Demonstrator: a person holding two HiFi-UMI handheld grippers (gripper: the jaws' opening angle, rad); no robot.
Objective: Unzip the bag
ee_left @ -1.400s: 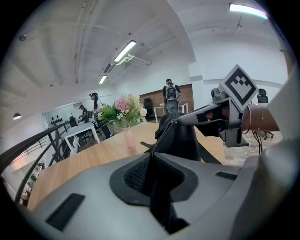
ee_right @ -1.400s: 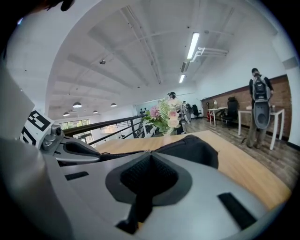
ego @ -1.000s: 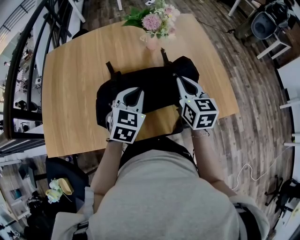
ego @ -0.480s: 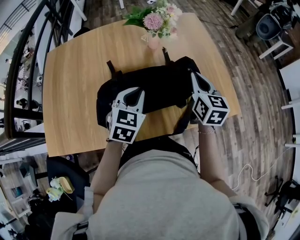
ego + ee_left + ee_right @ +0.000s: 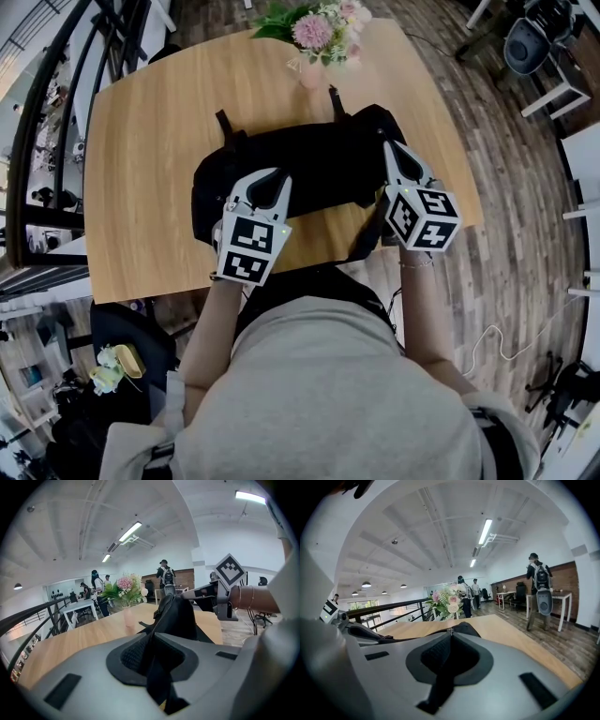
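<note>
One wooden table (image 5: 141, 141), bare on its left side. Two grippers in all, both w/ marker cubes, both on the one black bag (image 5: 319, 164).

Left gripper (image 5: 270, 178) sat at the bag's near-left end. In its own view the left gripper (image 5: 152, 632) was closed, jaws pinching a fold of black bag fabric, w/ a strip of it hanging down between them. From there the zip line ran up to the bag's raised far end (image 5: 176, 618).

The bag lay flat across the table's middle, long side running left-right, near edge close to the person. Two short straps poked out of its far side, one left (image 5: 222, 125), one right (image 5: 332, 98).

One pink vase (image 5: 307, 82) of flowers stood just beyond the bag, at the table's far edge, approx. centre.

Right gripper (image 5: 394, 152) was at the bag's right end. Its own view showed the right gripper (image 5: 449, 634) closed too, jaws together on a small metal zip pull (image 5: 447, 631) at the tips, black bag (image 5: 464, 627) right behind it.
</note>
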